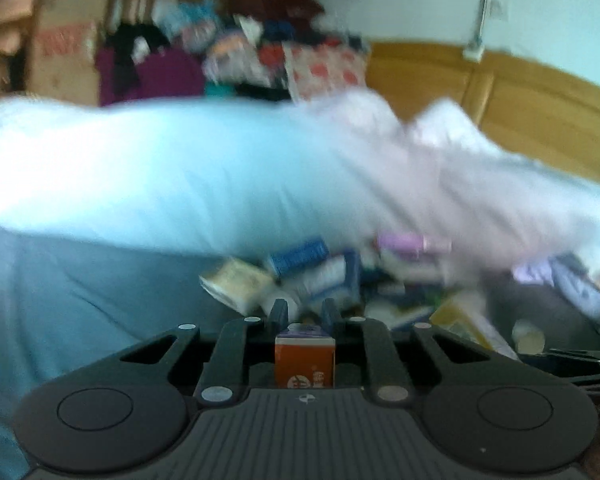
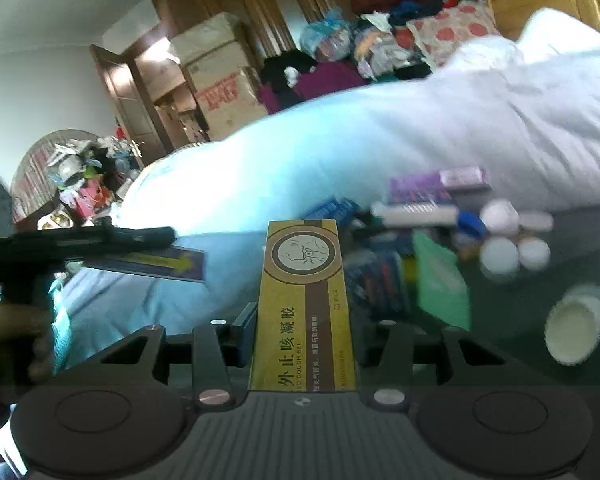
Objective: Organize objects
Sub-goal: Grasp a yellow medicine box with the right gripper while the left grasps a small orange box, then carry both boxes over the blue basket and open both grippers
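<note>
My left gripper [image 1: 305, 314] is shut on a small box [image 1: 305, 364] with an orange end and a purple top. In the right wrist view the same box [image 2: 152, 262] shows a purple side with a yellow arrow, sticking out of the left gripper [image 2: 168, 236] at the left. My right gripper [image 2: 304, 320] is shut on a long yellow and brown cough gel box [image 2: 304, 304] that points forward. Beyond both lies a blurred pile of medicine boxes [image 1: 300, 258] and tubes. Several white bottles [image 2: 500, 256] lie to the right.
A big pale blue and white duvet [image 2: 380, 140] bulges behind the pile on the bed. A white bottle [image 2: 576, 324] lies on its side on the dark cloth at the right. Cardboard cartons [image 2: 220, 80], heaped clothes [image 2: 380, 40] and a wooden headboard [image 1: 520, 100] stand further back.
</note>
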Tool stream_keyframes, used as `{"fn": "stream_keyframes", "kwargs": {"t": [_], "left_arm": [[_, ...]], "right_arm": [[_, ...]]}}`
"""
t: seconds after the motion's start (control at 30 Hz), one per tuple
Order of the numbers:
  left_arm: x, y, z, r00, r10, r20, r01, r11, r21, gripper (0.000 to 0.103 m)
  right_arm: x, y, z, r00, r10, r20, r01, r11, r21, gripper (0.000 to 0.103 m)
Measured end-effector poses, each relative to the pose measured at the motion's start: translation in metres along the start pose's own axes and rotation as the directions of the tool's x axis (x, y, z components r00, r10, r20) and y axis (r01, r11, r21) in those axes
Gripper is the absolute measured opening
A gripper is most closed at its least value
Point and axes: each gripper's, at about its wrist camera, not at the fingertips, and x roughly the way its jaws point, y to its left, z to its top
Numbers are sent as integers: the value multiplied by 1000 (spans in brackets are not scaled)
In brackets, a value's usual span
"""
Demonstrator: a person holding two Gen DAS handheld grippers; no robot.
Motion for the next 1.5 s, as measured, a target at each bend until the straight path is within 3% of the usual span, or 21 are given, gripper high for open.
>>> {"fn": "stream_keyframes", "kwargs": {"t": [0.13,0.23,0.33,0.47,0.7,0.8,0.9,1.1,1.5], "left_arm": [[-59,6,15,994,75,84,-74,997,-7,20],[-104,20,22,980,148,135,-144,989,-36,20],[-149,39,27,955,244,170,-235,969,-70,20],[-207,78,32,902,384,196,-358,921,-157,20],[-294,147,27,791,588,170,-541,801,-255,20],[-320,175,23,758,636,147,-583,761,-284,20],[-347,200,14,735,666,126,-608,730,-311,20],[-367,233,-1,715,694,87,-633,695,-342,20],[-365,263,-21,730,682,47,-625,694,-358,20]], "right_arm": [[-17,36,21,997,61,46,-58,997,-58,48],[-22,71,38,991,118,61,-112,989,-95,48],[-22,117,60,978,195,70,-183,972,-145,48],[-17,196,91,945,322,54,-301,924,-238,48],[-3,343,119,866,497,-51,-482,804,-347,48],[7,399,116,837,531,-130,-539,763,-357,48],[18,443,106,815,543,-202,-578,735,-356,48],[30,495,85,795,536,-285,-606,715,-348,48],[77,513,58,799,501,-332,-598,722,-348,48]]}}
